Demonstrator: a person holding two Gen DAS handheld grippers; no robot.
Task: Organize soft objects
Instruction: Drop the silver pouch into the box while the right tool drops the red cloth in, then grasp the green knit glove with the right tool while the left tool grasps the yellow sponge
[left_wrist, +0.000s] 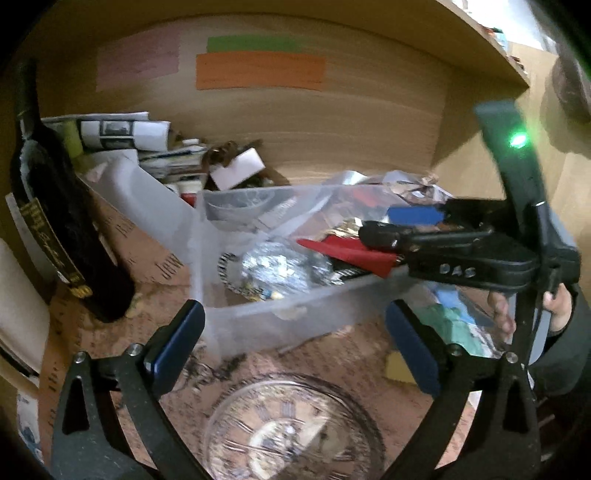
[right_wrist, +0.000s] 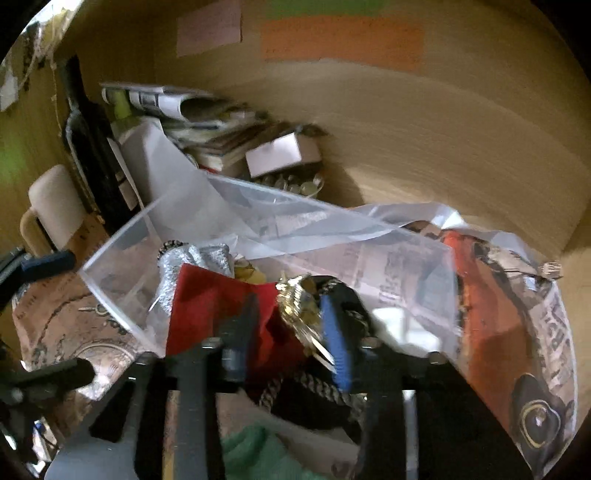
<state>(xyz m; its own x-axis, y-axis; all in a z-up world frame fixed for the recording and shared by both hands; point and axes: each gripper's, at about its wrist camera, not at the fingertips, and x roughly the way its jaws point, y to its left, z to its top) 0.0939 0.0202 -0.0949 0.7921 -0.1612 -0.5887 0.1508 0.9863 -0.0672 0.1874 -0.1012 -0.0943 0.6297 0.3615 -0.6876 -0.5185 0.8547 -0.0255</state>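
A clear plastic bin (left_wrist: 258, 317) sits on a patterned cloth, holding a silver sequined item (left_wrist: 273, 266), a red cloth (left_wrist: 354, 253) and shiny odds. My left gripper (left_wrist: 295, 339) is open and empty just in front of the bin's near wall. My right gripper (left_wrist: 373, 230) reaches into the bin from the right. In the right wrist view the right gripper (right_wrist: 288, 332) has its jaws partly closed around the red cloth (right_wrist: 207, 306) and a gold ornament (right_wrist: 299, 306); the grip itself is blurred. The bin's rim (right_wrist: 122, 229) shows there too.
A dark wine bottle (left_wrist: 55, 221) stands at the left. Stacked papers (left_wrist: 122, 133), a bin lid (left_wrist: 147, 195) and a small white box (left_wrist: 240, 166) lie behind. A printed plastic bag (right_wrist: 517, 332) lies right of the bin. A wooden back wall carries colored notes (left_wrist: 258, 70).
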